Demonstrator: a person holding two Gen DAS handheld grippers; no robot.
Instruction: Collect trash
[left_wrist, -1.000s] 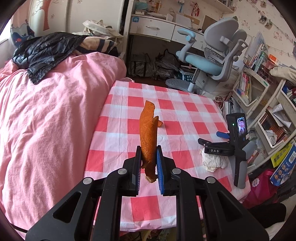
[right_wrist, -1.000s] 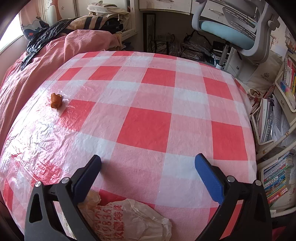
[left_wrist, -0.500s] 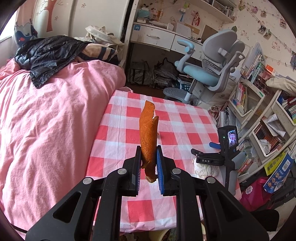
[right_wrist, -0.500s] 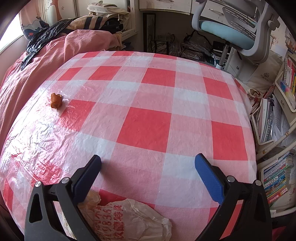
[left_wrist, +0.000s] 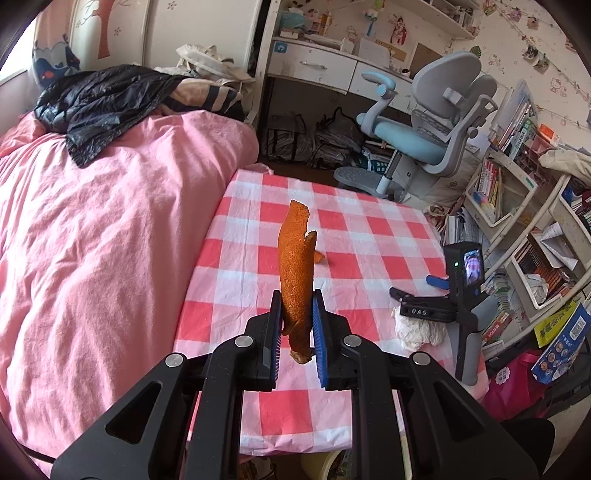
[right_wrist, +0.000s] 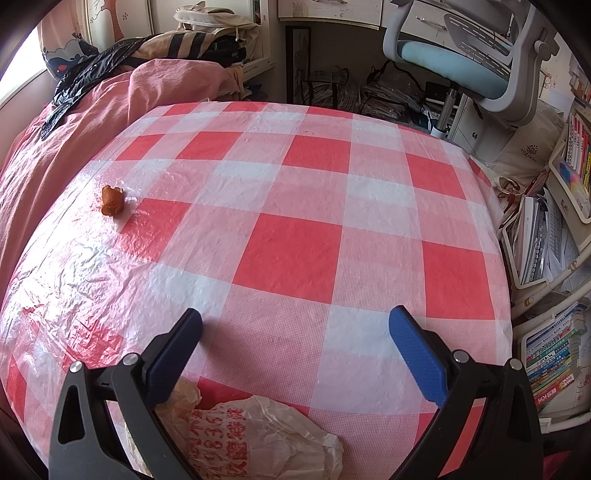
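Observation:
My left gripper (left_wrist: 295, 314) is shut on a long strip of orange peel (left_wrist: 295, 266), held upright in the air above the near left part of the red-and-white checked table (left_wrist: 343, 266). A small orange scrap (left_wrist: 318, 256) lies on the cloth beyond it, also seen as the orange scrap (right_wrist: 111, 199) at the left of the right wrist view. My right gripper (right_wrist: 293, 328) rests low over the table's near edge, jaws wide apart with nothing between them. A crumpled white printed wrapper (right_wrist: 258, 432) lies just under it; in the left wrist view the wrapper (left_wrist: 417, 330) sits beneath my right gripper (left_wrist: 415, 295).
A pink bed (left_wrist: 96, 236) with a black jacket (left_wrist: 99, 103) borders the table's left side. A grey and blue office chair (left_wrist: 424, 136) stands beyond the far end. Bookshelves (left_wrist: 524, 236) and a pink bag (left_wrist: 511, 384) crowd the right side.
The left gripper has lifted and drawn back with the peel, so more of the room and less of the table fill its view. The right gripper has not moved.

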